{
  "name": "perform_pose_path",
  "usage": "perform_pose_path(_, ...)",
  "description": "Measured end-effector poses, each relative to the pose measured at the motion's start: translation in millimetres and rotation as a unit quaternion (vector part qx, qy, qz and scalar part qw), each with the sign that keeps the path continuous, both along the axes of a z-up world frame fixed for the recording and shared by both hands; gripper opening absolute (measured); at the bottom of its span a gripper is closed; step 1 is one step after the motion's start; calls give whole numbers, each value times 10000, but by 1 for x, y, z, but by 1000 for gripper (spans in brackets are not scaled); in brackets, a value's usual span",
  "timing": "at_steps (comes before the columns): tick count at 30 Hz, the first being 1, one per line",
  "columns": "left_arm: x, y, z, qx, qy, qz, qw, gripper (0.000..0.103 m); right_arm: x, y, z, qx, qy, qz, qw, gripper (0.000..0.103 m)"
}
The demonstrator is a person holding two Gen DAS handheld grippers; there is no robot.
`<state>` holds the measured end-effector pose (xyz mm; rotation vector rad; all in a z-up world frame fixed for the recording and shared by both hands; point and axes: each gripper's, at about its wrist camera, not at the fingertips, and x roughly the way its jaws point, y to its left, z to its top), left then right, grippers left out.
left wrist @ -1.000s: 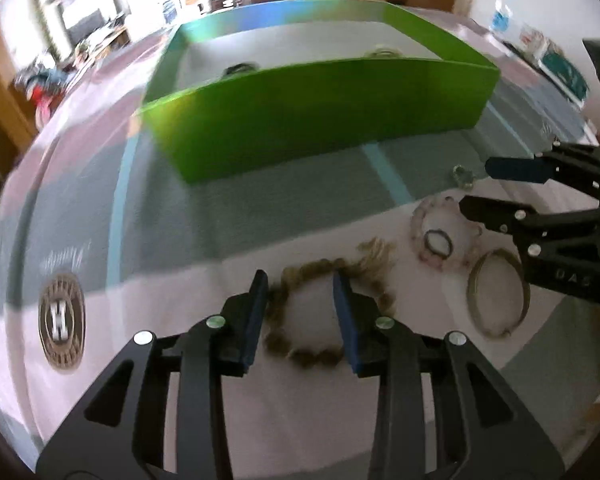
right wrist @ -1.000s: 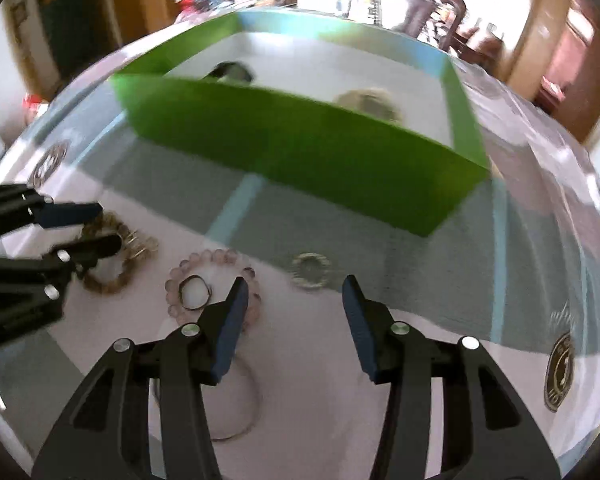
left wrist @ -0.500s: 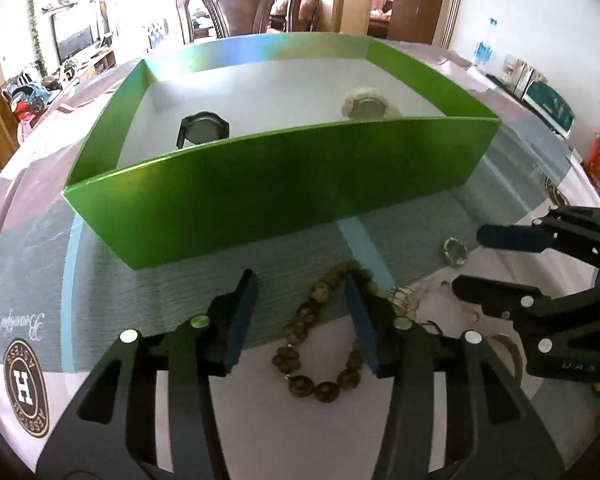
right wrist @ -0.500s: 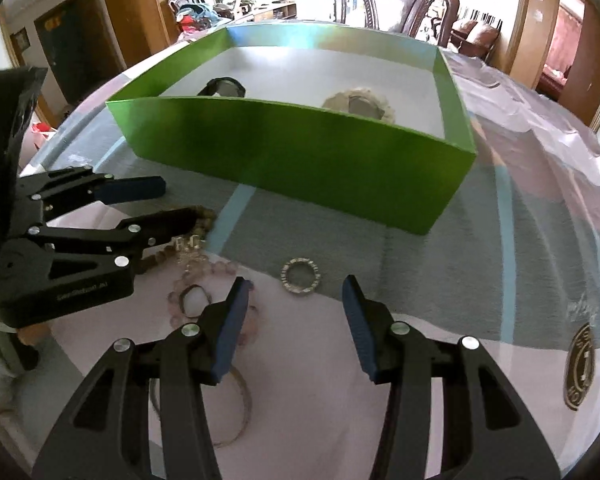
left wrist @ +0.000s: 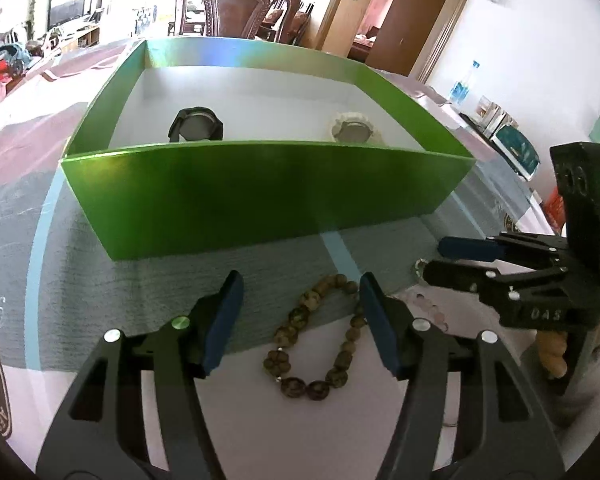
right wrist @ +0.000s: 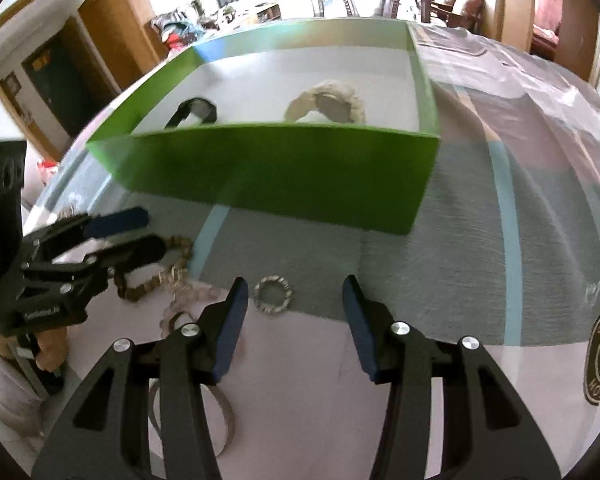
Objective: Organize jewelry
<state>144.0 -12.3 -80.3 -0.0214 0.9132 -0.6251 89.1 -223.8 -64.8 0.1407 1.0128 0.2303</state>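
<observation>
Left wrist view: left gripper [left wrist: 300,320], jaws wide, has closed in around the bead bracelet [left wrist: 316,340], while right gripper [right wrist: 294,320], also wide, nears the small ring [right wrist: 273,294], so both pickups look imminent.

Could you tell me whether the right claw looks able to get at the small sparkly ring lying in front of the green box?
Probably yes: the right claw is open, the sparkly ring lies flat just ahead between its fingertips, and nothing covers it.

Bright daylight from blown-out far windows; fisheye bending at edges; right wrist view motion-blurred.
</observation>
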Motion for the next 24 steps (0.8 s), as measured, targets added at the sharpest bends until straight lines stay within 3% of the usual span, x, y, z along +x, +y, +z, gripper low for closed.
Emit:
perform_pose_path(2, -2, -8, -1, 81, -37, 57, 9999, 61, -1, -1, 0, 53, -32, 7, 10000, 49)
perform_pose_path(6, -9, -14, 2, 665, -318, 246, 9970, 57, -9, 7, 6, -44, -175, 204, 9996, 49)
perform_pose_path(8, -14, -18, 5, 840, -413, 177, 9955, 47, -14, 16, 9, -266, -229, 342, 9988, 33)
perform_pose_path(11, -24, -26, 6, 1160, -549, 32, 9917, 46, -24, 37, 7, -711, -256, 648, 9950, 17)
perform_pose_path(24, -27, -27, 3, 1388, -473, -43, 9892, 42, -25, 54, -3, -856, -273, 949, 9914, 17)
